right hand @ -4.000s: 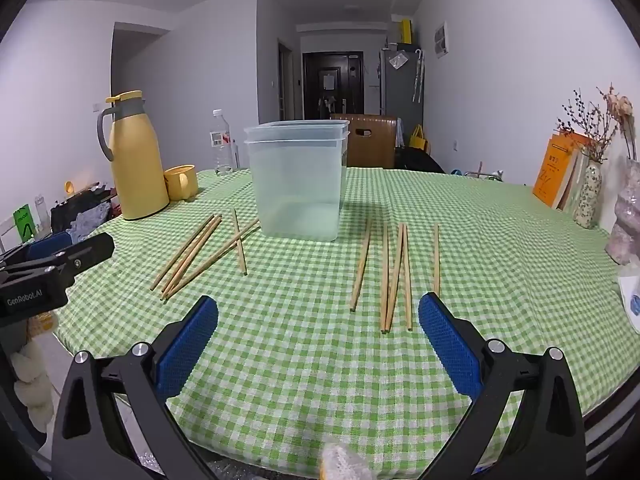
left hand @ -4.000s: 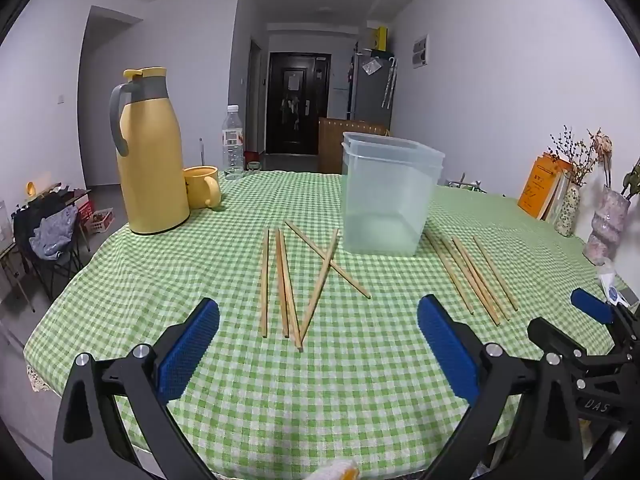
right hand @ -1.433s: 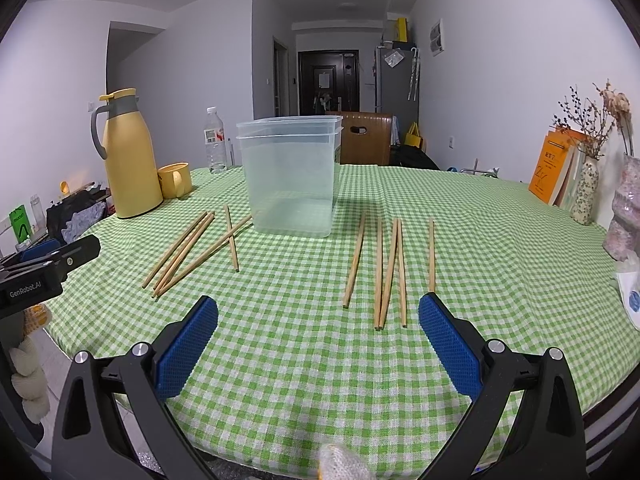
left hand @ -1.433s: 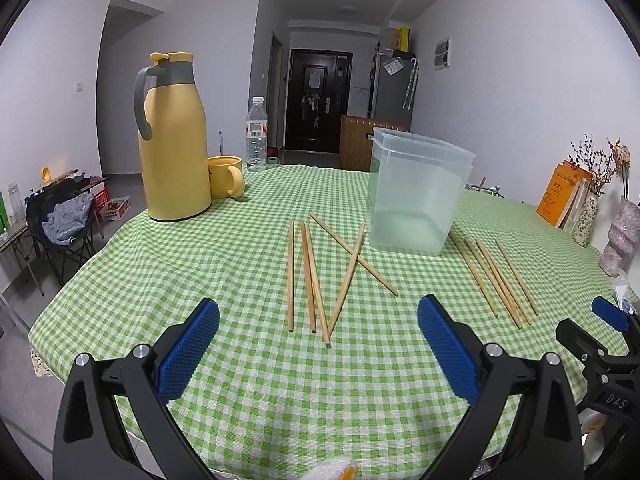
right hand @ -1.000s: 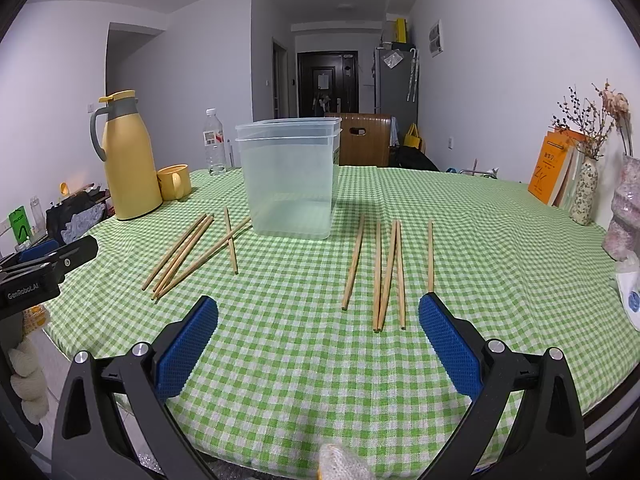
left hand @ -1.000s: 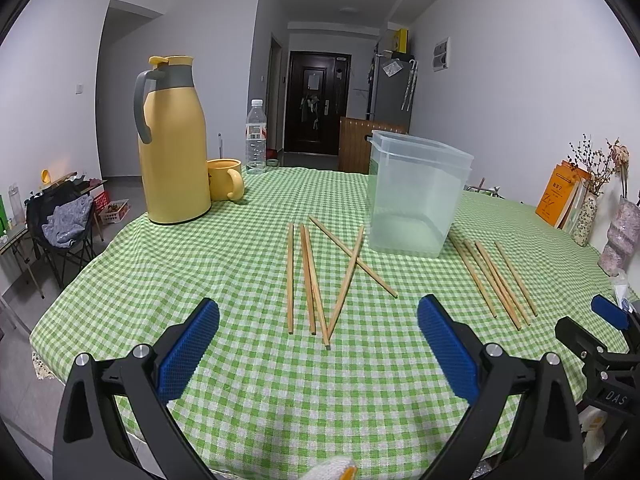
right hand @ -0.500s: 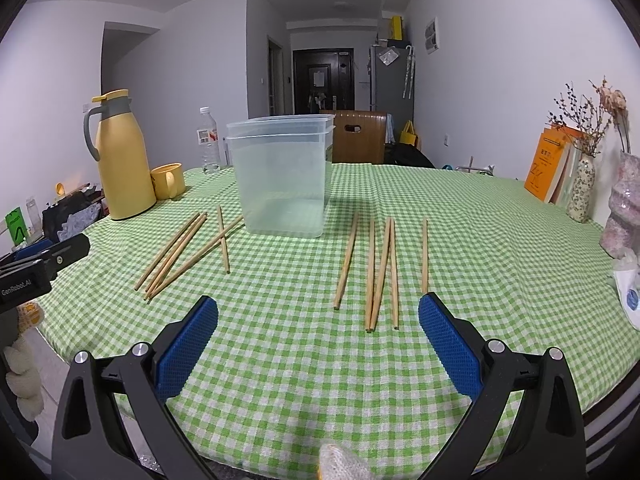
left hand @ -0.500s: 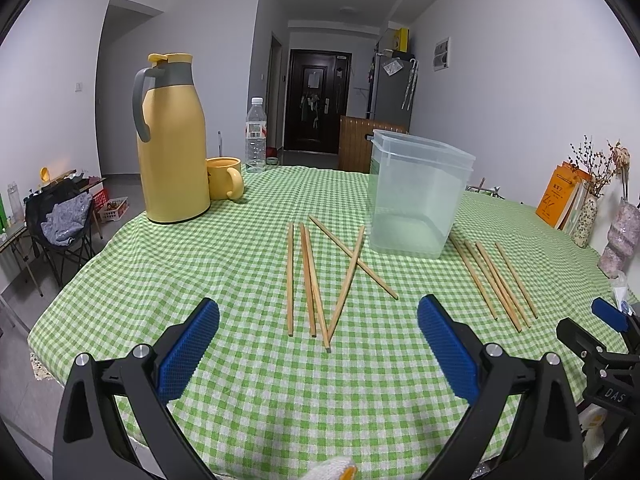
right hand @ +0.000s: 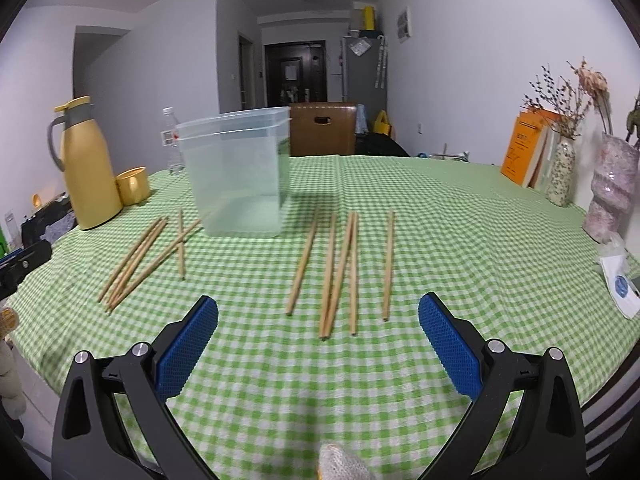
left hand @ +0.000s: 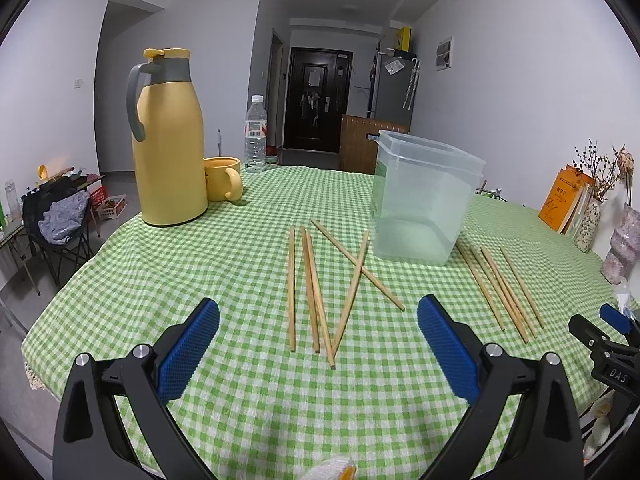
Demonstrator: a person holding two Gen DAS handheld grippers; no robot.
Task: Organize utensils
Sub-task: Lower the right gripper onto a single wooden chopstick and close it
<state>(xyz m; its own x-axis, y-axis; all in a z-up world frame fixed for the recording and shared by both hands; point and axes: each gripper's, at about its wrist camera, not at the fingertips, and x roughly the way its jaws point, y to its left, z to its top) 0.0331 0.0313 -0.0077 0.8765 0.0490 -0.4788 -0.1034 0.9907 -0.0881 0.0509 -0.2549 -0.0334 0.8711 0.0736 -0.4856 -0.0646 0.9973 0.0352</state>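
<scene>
Several wooden chopsticks (left hand: 316,292) lie loosely crossed on the green checked tablecloth (left hand: 240,264), to the left of a clear plastic container (left hand: 420,200). A second set of chopsticks (right hand: 340,268) lies nearly parallel to the right of the container (right hand: 236,176). My left gripper (left hand: 318,306) is open and holds nothing, just short of the near ends of the left set. My right gripper (right hand: 318,302) is also open with nothing in it, just short of the near ends of the right set. The left set of chopsticks (right hand: 148,256) shows in the right wrist view too.
A yellow thermos jug (left hand: 168,152), a yellow mug (left hand: 222,180) and a water bottle (left hand: 256,136) stand at the back left. Vases (right hand: 562,176) and an orange book (right hand: 524,148) line the right wall. A white packet (right hand: 620,284) lies at the table's right edge.
The right gripper has shifted a little rightward and closer to its chopsticks, so the container sits further left in its view. The left gripper has barely moved. Both stay open.
</scene>
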